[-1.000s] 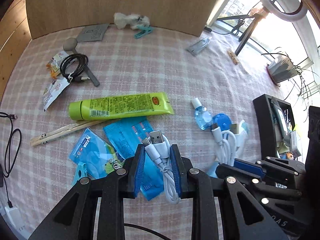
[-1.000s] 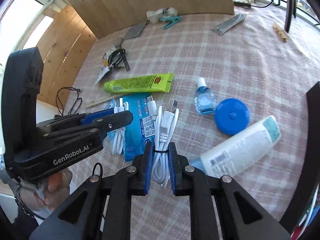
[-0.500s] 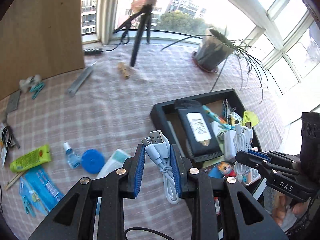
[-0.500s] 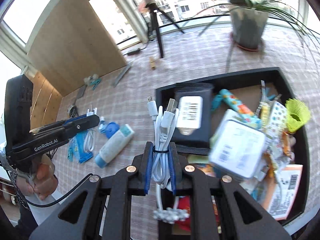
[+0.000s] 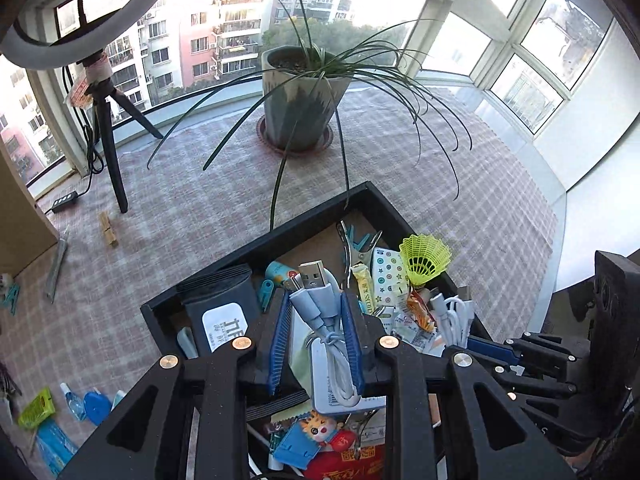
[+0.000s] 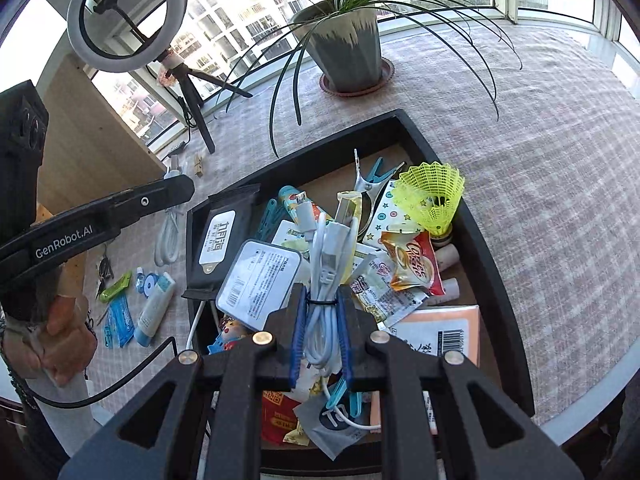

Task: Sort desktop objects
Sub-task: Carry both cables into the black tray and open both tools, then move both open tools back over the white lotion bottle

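A: Where are the cables now?

B: Each one is over the black tray (image 6: 496,264). A second ago both grippers were low over the checked tablecloth (image 5: 200,216), among the loose items on the left. Since then both have swung right and forward, so the tray fills the near view.

A: So the carry is done?

B: I judge it nearly done; only the release is left. The left gripper (image 5: 316,340) is clamped on the pale blue cable bundle (image 5: 326,320), its blue pads pressing the coil from both sides. The right gripper (image 6: 322,320) is closed narrowly on the white cable bundle (image 6: 326,264), gripping at the black tie.

A: Which way do they point?

B: Both bundles run lengthwise along the fingers, long axis from near to far. The pale blue one has its USB plug (image 5: 314,274) at the far end, standing above the pads, and its looped end hangs near, below them. The white one is the same: plugs far, loops near.

A: What lies under them?

B: A crowded heap: a dark wipes pack (image 6: 218,240) on the left, a yellow shuttlecock (image 6: 434,196) far right, a coffee sachet (image 6: 412,264) and an orange-edged booklet (image 6: 436,340) near right. Beyond the tray stands a potted plant (image 6: 344,52); a ring light (image 6: 126,16) is far left.
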A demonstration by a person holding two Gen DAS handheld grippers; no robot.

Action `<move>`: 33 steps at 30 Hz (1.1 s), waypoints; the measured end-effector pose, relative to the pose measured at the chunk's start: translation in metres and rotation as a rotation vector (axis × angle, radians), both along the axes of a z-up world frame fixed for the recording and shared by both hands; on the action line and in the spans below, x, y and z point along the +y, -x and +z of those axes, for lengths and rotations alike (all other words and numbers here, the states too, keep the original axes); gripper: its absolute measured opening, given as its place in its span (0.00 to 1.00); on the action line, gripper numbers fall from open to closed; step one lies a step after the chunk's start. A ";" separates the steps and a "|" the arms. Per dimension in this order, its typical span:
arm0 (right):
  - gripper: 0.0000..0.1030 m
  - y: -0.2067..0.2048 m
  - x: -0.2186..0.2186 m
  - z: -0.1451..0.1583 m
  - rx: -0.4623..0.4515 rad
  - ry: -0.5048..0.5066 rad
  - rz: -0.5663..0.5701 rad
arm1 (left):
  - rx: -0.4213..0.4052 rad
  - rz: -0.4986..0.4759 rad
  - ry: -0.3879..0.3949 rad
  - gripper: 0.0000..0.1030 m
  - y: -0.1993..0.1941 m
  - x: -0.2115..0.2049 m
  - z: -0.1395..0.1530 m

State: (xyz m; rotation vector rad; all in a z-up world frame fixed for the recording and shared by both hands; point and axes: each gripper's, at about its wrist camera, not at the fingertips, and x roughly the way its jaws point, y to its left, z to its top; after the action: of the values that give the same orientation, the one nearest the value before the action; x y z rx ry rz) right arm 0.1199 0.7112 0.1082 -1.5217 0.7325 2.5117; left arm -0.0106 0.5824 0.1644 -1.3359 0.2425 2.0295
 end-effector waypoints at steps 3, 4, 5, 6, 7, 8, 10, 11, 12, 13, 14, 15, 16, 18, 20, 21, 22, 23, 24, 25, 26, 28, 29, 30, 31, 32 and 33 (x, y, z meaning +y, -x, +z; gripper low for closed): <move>0.39 -0.001 0.003 0.004 0.003 -0.010 -0.020 | 0.021 -0.001 0.014 0.40 0.001 0.005 0.004; 0.44 -0.003 0.003 0.006 0.015 -0.014 -0.027 | 0.026 0.009 0.008 0.40 0.001 0.002 0.006; 0.44 -0.003 0.003 0.008 0.022 -0.016 -0.029 | 0.032 0.015 0.008 0.39 0.001 -0.001 0.008; 0.44 -0.003 0.002 0.010 0.025 -0.015 -0.028 | 0.037 0.018 0.009 0.39 0.000 -0.005 0.009; 0.44 -0.003 0.001 0.011 0.027 -0.013 -0.027 | 0.040 0.023 0.010 0.39 0.000 -0.009 0.010; 0.44 -0.002 -0.002 0.012 0.030 -0.013 -0.026 | 0.039 0.030 0.009 0.39 -0.001 -0.014 0.010; 0.44 -0.001 -0.008 0.014 0.035 -0.009 -0.022 | 0.028 0.046 0.000 0.39 -0.003 -0.027 0.009; 0.44 -0.001 -0.013 0.016 0.041 -0.003 -0.016 | 0.024 0.052 -0.006 0.39 -0.004 -0.034 0.009; 0.44 0.000 -0.018 0.017 0.048 -0.001 -0.004 | 0.021 0.062 -0.005 0.39 -0.006 -0.042 0.007; 0.44 0.001 -0.025 0.018 0.051 -0.004 0.010 | 0.020 0.074 -0.002 0.39 -0.008 -0.051 0.005; 0.44 0.002 -0.033 0.018 0.052 -0.012 0.023 | 0.016 0.087 0.002 0.39 -0.010 -0.060 0.002; 0.44 0.004 -0.040 0.019 0.053 -0.018 0.035 | 0.009 0.101 0.003 0.39 -0.011 -0.070 -0.001; 0.44 0.006 -0.048 0.019 0.053 -0.021 0.048 | 0.001 0.117 0.002 0.39 -0.012 -0.081 -0.004; 0.44 0.011 -0.065 0.019 0.052 -0.023 0.078 | -0.024 0.150 0.000 0.39 -0.014 -0.104 -0.012; 0.44 0.016 -0.083 0.018 0.052 -0.022 0.113 | -0.042 0.181 0.008 0.39 -0.016 -0.128 -0.022; 0.44 0.019 -0.092 0.017 0.050 -0.017 0.131 | -0.051 0.203 0.013 0.39 -0.016 -0.140 -0.027; 0.44 0.023 -0.101 0.016 0.049 -0.013 0.149 | -0.063 0.223 0.014 0.39 -0.016 -0.153 -0.032; 0.44 0.027 -0.110 0.015 0.048 -0.011 0.166 | -0.076 0.242 0.015 0.39 -0.016 -0.166 -0.037; 0.44 0.031 -0.119 0.014 0.046 -0.010 0.183 | -0.084 0.262 0.018 0.39 -0.016 -0.179 -0.042; 0.44 0.035 -0.129 0.012 0.043 -0.008 0.197 | -0.088 0.284 0.023 0.39 -0.016 -0.192 -0.047; 0.44 0.040 -0.137 0.011 0.039 -0.007 0.209 | -0.094 0.305 0.029 0.39 -0.016 -0.206 -0.051; 0.44 0.048 -0.155 0.008 0.031 -0.002 0.236 | -0.115 0.336 0.036 0.39 -0.015 -0.233 -0.060; 0.44 0.053 -0.164 0.006 0.026 0.001 0.255 | -0.124 0.349 0.039 0.39 -0.015 -0.246 -0.065; 0.44 0.057 -0.173 0.004 0.020 0.004 0.270 | -0.133 0.362 0.048 0.39 -0.014 -0.258 -0.069; 0.44 0.062 -0.181 0.002 0.013 0.007 0.282 | -0.138 0.380 0.054 0.39 -0.013 -0.270 -0.073; 0.44 0.067 -0.189 -0.001 0.007 0.013 0.294 | -0.144 0.401 0.053 0.39 -0.013 -0.283 -0.078; 0.44 0.072 -0.197 -0.003 0.003 0.021 0.308 | -0.154 0.419 0.046 0.39 -0.012 -0.294 -0.081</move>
State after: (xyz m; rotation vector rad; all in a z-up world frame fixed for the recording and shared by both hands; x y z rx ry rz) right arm 0.0482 0.5140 0.1056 -1.7590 0.5633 2.7273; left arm 0.0015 0.2882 0.0835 -1.6730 -0.0685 2.2501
